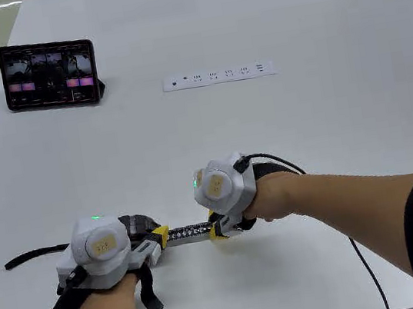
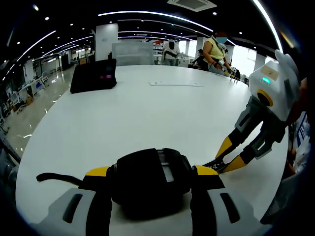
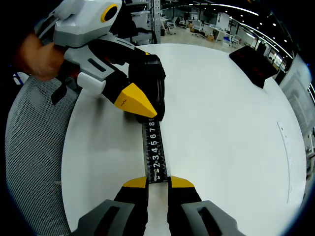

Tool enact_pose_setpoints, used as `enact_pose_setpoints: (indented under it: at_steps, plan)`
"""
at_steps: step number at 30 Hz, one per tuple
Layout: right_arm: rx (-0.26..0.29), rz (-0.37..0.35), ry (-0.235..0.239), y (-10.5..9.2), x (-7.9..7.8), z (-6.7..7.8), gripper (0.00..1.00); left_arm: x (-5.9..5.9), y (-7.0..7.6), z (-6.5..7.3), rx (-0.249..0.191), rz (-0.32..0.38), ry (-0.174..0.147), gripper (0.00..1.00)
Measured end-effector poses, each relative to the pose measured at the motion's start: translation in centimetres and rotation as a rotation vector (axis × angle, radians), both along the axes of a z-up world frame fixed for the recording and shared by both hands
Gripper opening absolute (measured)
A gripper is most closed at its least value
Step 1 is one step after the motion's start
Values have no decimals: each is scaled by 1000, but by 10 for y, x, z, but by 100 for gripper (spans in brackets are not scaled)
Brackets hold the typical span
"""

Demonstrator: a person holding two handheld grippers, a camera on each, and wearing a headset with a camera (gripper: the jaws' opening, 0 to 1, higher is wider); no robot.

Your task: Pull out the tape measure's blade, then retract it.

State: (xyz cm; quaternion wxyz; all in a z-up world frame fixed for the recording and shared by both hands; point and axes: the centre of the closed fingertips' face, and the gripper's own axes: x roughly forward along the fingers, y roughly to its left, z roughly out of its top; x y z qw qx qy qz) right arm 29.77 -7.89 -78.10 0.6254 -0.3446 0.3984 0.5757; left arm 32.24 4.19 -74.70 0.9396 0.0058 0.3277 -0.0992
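Two grippers meet low on the white table (image 1: 311, 22), near the front edge. The left gripper (image 2: 150, 172) is clamped on the tape measure (image 2: 147, 179), its yellow-tipped jaws pressing the black case from both sides while the case rests on the tabletop. A short run of the blade (image 3: 153, 147) reaches out flat along the table to the right gripper (image 3: 157, 183), whose jaws are closed across the blade's free end. In the right gripper view the blade's black face carries white digits, 1 through 8 readable in a row, with fine tick marks along both edges. The left gripper's yellow tip bears a small line of print, too small to read. In the head view each gripper's white housing wears a tan sticker with marks that are too small to read. Well apart from the grippers, a tablet (image 1: 48, 74) stands propped at the far left, its screen lit with small pictures, and a white power strip (image 1: 218, 76) lies flat near the middle.
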Motion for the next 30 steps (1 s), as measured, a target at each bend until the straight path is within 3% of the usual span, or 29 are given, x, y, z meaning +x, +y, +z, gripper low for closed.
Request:
enact_pose_setpoints:
  at_steps: [19, 27, 30]
  plan:
    - [30, -12, 10, 7, 1, 1, 10, 0, 1, 1, -31, 5, 3, 60]
    - [40, 14, 3, 8, 1, 0, 10, -1, 1, 1, -39, 2, 7, 60]
    - [64, 16, 5, 11, 0, 1, 10, -1, 2, 2, -50, -2, 11, 60]
